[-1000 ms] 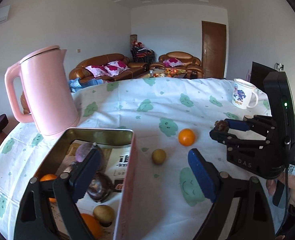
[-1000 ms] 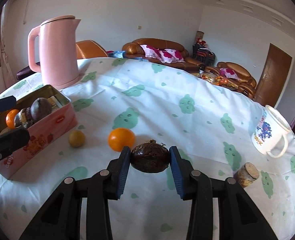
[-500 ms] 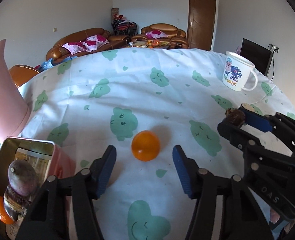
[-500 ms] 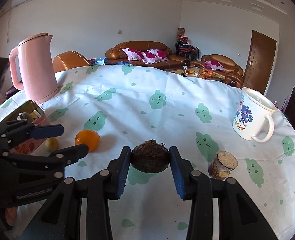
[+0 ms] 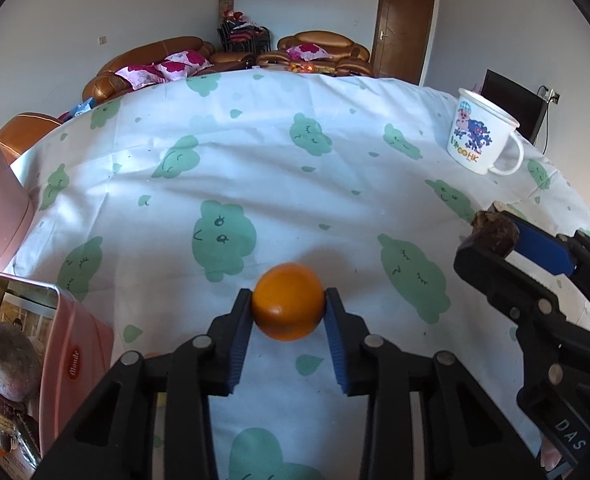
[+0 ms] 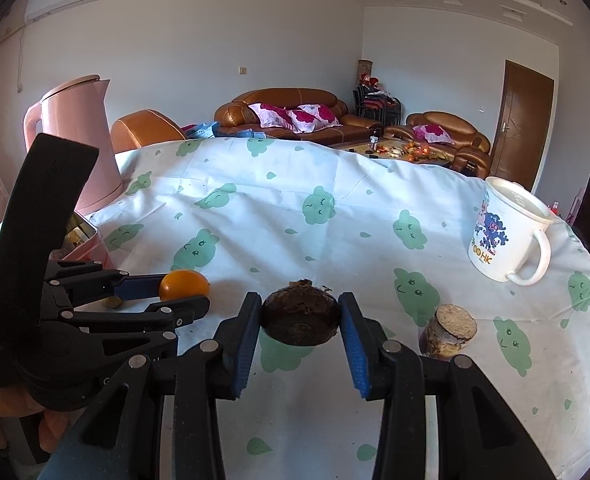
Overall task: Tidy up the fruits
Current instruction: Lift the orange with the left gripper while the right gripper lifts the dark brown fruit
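— What's changed on my left side?

— My left gripper has come away from the pink tin and its jaws have just closed on the orange, pads pressing both sides, on the cloth near the table's middle.

— And my right?

— My right gripper clamps the dark brown fruit as before. I reckon both go left, into the tin.

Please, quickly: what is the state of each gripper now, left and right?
Left gripper: its jaws have just been closing and are now shut on the orange.
Right gripper: shut on the dark brown fruit.
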{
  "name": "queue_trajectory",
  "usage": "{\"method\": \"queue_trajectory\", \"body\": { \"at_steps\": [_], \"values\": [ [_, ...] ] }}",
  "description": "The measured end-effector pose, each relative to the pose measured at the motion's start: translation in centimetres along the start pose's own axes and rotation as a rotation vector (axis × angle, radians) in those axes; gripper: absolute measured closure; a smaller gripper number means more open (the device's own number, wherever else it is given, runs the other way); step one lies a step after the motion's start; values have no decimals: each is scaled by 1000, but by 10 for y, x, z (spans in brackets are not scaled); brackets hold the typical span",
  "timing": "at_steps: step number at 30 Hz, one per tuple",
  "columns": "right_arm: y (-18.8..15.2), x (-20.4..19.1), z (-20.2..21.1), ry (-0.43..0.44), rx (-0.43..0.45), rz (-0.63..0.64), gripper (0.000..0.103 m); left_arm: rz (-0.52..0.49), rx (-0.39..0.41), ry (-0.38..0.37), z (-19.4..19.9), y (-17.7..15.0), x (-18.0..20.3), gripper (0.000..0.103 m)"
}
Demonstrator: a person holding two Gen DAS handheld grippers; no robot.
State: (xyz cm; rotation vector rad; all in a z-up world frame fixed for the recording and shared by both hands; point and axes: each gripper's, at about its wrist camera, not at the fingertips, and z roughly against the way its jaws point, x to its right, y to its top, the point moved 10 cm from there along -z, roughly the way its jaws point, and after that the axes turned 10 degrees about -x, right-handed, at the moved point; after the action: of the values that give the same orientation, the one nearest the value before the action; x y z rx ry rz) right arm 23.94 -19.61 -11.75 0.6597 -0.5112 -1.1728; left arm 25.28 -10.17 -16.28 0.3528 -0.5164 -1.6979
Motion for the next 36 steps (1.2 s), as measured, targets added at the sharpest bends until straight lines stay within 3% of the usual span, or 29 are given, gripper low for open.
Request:
{"method": "queue_trajectory", "body": {
  "at_steps": [14,36],
  "values": [
    [2,-2,7,3,31,10,62,-9,121,31,26,4,0,66],
    [5,-6,19,27,94,26,61,-26,217,70,46,5,2,66]
  ]
}}
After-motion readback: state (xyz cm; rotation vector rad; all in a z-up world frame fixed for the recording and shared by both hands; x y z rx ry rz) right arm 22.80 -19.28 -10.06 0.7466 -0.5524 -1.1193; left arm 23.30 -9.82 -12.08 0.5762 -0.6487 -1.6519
